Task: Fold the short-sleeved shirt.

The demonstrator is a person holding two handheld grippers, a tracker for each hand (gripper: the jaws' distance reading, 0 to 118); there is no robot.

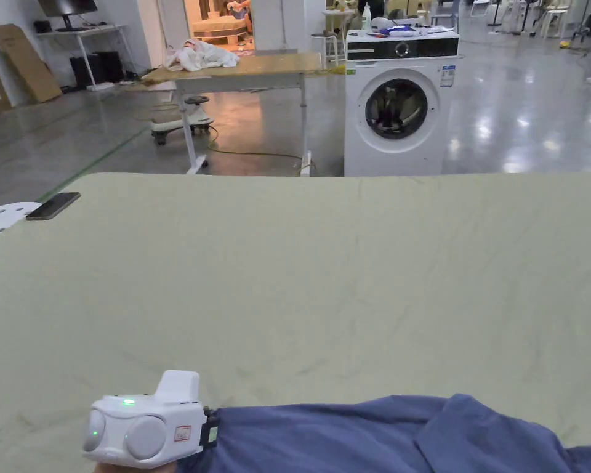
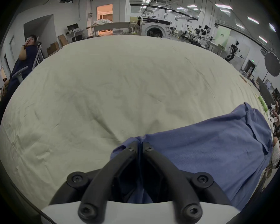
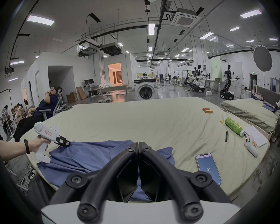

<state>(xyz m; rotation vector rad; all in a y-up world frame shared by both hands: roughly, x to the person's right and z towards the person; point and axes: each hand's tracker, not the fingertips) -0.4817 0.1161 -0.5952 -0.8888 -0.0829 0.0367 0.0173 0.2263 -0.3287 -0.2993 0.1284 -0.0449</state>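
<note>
The blue shirt [image 1: 374, 434] lies bunched along the near edge of the pale green bed [image 1: 325, 277]. The left gripper [image 2: 139, 144] has its jaws closed on the shirt's left end, and the right gripper [image 3: 138, 144] has its jaws pressed together, with blue cloth between them lower down. A phone [image 3: 208, 167] lies to the right of the shirt

- A blue short-sleeved shirt [image 1: 362, 434] is seen spread loosely along the near edge of a bed.
- Its fabric is rumpled, with soft folds and a raised ridge toward the right.
- Part of it is draped over the bed's near edge.
</note>
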